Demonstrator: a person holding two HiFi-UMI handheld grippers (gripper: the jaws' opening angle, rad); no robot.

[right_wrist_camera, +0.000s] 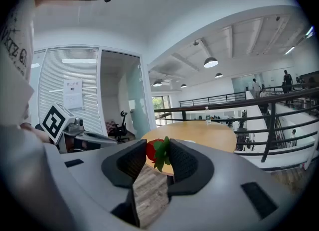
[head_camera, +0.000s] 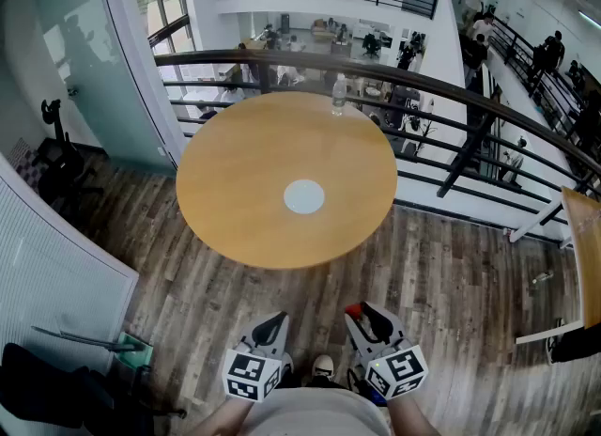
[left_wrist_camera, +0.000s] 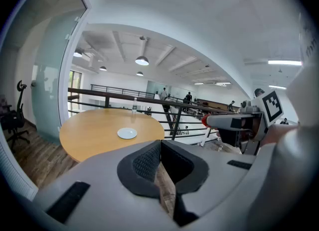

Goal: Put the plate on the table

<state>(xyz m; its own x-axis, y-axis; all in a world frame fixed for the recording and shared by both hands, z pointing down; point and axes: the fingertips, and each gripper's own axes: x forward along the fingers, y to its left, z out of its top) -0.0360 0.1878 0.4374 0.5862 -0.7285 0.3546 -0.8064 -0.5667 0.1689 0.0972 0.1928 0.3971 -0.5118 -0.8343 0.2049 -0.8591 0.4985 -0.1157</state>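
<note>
Nearest you: both grippers held low, close to your body, over the wood floor (head_camera: 441,284).
- Left gripper (head_camera: 275,319): jaws pressed together, nothing between them.
- Right gripper (head_camera: 366,312): jaws clamped on a strawberry (right_wrist_camera: 151,149), leaves toward the tip.

Ahead: the round table (head_camera: 235,171). The plate (head_camera: 303,196) already lies flat near its middle, well apart from both grippers. It is straight ahead, lined up slightly closer to your left gripper. It is round, so there's no long axis to square up to.

Far edge: a bottle (head_camera: 339,96) stands upright by the railing (head_camera: 451,91).

Views:
- Left gripper view shows the plate (left_wrist_camera: 127,133) clear above its jaws.
- Right gripper view hides the plate behind the jaws and berry.
- Only the head view shows both grippers short of the table's rim.
</note>
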